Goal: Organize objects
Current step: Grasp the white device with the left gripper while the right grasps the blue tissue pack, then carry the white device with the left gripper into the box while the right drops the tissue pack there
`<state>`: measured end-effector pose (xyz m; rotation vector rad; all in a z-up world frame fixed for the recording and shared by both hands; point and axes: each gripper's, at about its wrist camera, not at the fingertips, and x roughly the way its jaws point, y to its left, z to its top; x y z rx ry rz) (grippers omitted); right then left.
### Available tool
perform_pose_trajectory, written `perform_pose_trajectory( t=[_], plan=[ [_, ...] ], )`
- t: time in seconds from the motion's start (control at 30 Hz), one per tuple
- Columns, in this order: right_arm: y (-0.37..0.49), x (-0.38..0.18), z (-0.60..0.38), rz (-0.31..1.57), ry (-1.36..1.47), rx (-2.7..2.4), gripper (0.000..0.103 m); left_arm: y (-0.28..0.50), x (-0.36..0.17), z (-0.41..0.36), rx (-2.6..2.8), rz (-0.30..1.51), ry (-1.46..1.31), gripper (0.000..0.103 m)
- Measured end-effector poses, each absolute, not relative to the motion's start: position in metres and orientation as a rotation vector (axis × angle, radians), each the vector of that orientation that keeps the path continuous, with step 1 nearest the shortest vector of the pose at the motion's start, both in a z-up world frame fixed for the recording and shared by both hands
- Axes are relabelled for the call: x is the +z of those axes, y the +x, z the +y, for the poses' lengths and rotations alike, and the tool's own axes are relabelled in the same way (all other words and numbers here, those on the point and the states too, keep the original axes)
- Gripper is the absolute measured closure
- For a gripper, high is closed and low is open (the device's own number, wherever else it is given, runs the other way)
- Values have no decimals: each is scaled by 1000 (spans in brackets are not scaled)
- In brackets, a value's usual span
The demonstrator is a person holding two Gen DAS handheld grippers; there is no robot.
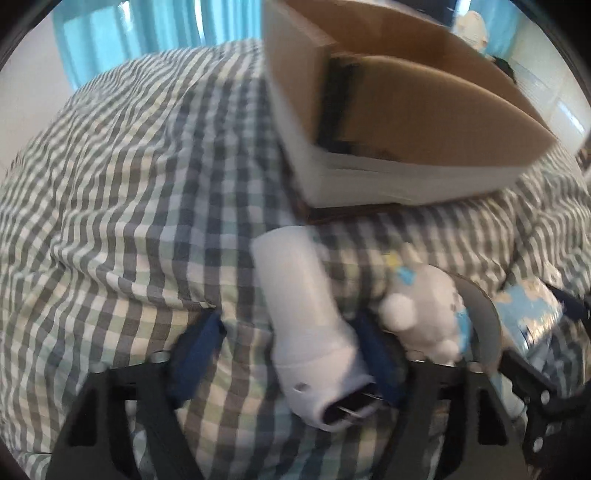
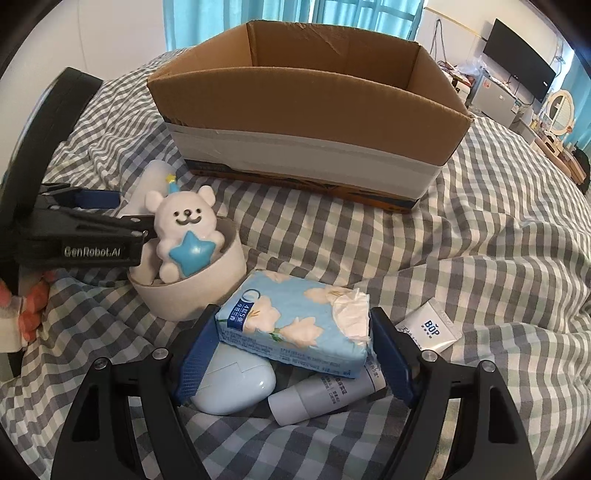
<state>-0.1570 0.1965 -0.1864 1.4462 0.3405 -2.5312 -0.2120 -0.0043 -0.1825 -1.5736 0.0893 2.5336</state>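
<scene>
Left wrist view, blurred by motion: left gripper (image 1: 291,363) low in the frame, blue fingers (image 1: 195,354) spread apart, a white device (image 1: 314,325) lying between them nearer the right finger, contact too smeared to judge. Just right of that, white bear toy (image 1: 424,314) seen from behind, against a grey curved bowl rim (image 1: 480,314). Cardboard box (image 1: 399,122) filling the upper right, its near corner edge close above the white device, only a narrow strip of checked bedspread (image 1: 129,184) between. Wide open bedspread across the whole left half; blue curtain (image 1: 129,33) along the top left. Right wrist view, sharp: right gripper (image 2: 291,350) at bottom centre, jaws wide, blue pads flanking a blue floral tissue pack (image 2: 295,325) without a clear squeeze, so open around it. Pale blue case (image 2: 236,384) and white bottle (image 2: 325,391) under the pack's near edge. White tube (image 2: 432,328) just outside the right finger. Bear toy sitting upright in the bowl (image 2: 192,291) at centre left, the other gripper's black body touching the bowl's left rim. Box at upper centre, open top, near wall facing the camera, a clear band of bedspread between it and the tissue pack. Free cloth across the right side; black screen (image 2: 517,70) in the far upper right.
</scene>
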Motion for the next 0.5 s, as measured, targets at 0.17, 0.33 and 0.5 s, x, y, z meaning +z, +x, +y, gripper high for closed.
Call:
perform_pose_trajectory(
  t=[0.17,0.33,0.5],
  plan=[
    [-151,-180,199,330,1426,-2559,24,-187,-170,-2,2518,107,-1530,59],
    [-142,-168,200,320,1392,-2590,24,-164,-151,-13,2528,-2,-1510,59],
    [-121,-148,196,360,1281,-2641,25,-138,-127,-13,2553,-11,-1466,59]
  ],
)
